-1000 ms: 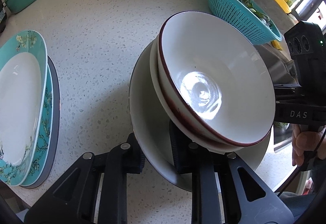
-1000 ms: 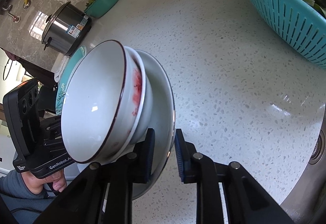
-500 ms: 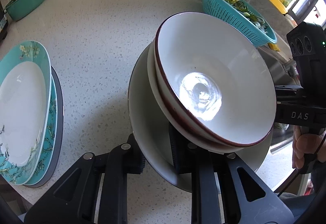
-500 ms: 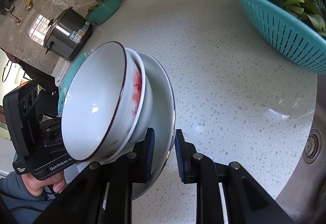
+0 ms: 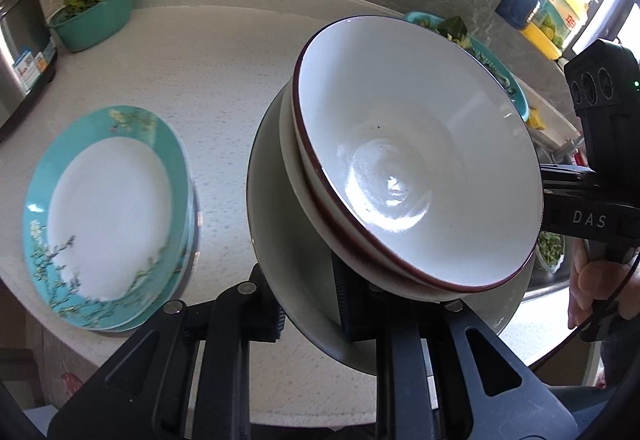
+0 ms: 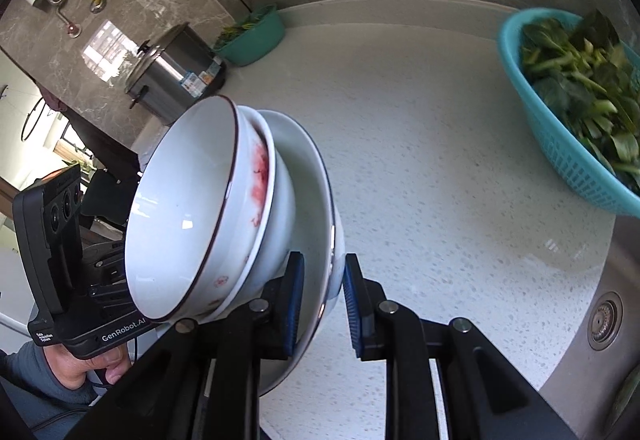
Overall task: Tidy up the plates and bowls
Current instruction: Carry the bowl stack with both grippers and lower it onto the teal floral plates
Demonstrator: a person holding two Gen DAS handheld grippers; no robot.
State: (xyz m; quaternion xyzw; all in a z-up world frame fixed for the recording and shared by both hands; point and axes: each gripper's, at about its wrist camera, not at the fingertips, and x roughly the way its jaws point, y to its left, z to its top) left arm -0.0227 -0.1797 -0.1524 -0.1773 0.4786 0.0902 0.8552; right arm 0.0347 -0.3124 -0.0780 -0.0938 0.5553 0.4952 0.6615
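Both claws, the left gripper (image 5: 308,304) and right gripper (image 6: 320,304), pinched opposite rims of a white plate (image 6: 308,176) carrying two nested bowls (image 5: 416,168). Speckled countertop (image 6: 420,144) lay below them; teal plates (image 5: 108,212) sat left.

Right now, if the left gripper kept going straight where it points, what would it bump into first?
Probably the speckled white countertop, past the rim of the white plate that the left gripper is clamped on. The teal flowered plates lie off to one side.

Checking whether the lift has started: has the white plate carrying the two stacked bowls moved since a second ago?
Yes. The white plate has risen off the speckled countertop; the teal floral plates beside it now look smaller and farther below.
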